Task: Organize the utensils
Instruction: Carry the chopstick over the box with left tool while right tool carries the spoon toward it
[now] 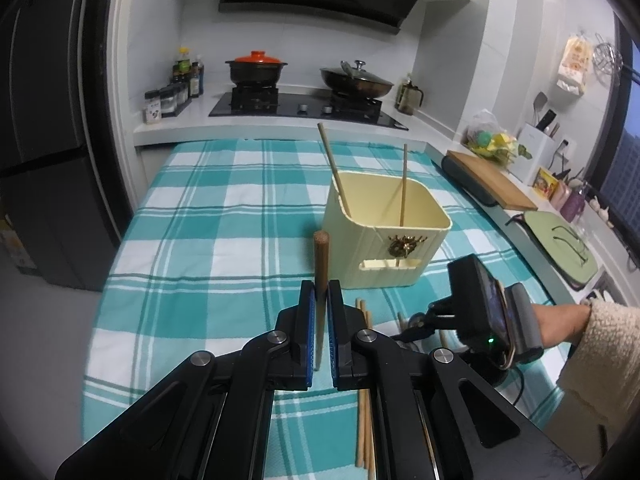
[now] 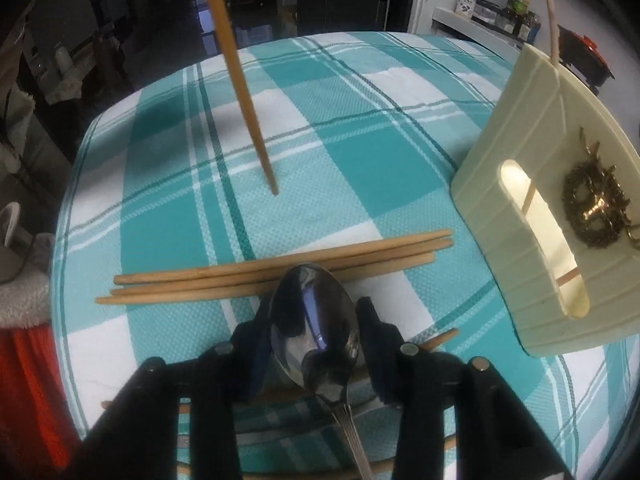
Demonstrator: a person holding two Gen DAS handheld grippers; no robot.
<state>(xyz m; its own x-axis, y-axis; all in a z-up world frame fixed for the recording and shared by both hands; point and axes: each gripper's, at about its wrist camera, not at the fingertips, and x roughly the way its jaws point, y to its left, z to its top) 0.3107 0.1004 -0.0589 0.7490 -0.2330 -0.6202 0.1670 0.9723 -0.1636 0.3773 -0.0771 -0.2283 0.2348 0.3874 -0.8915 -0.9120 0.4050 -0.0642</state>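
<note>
My left gripper (image 1: 321,292) is shut on a brown wooden chopstick (image 1: 321,264) and holds it upright above the cloth, just left of the cream utensil box (image 1: 384,236). That held chopstick also shows in the right wrist view (image 2: 244,92), its tip near the cloth. Two light chopsticks (image 1: 403,184) stand in the box. My right gripper (image 2: 320,312) is low over the table with a metal spoon (image 2: 316,328) between its fingers; the jaws look parted around the bowl, so a grip is unclear. Three loose chopsticks (image 2: 272,276) lie just ahead of it.
The teal checked cloth (image 1: 208,216) covers the table. More chopsticks (image 1: 365,400) lie under my left gripper. A stove with two pots (image 1: 256,68) stands behind, a cutting board (image 1: 490,178) and a green mat (image 1: 560,244) on the right counter.
</note>
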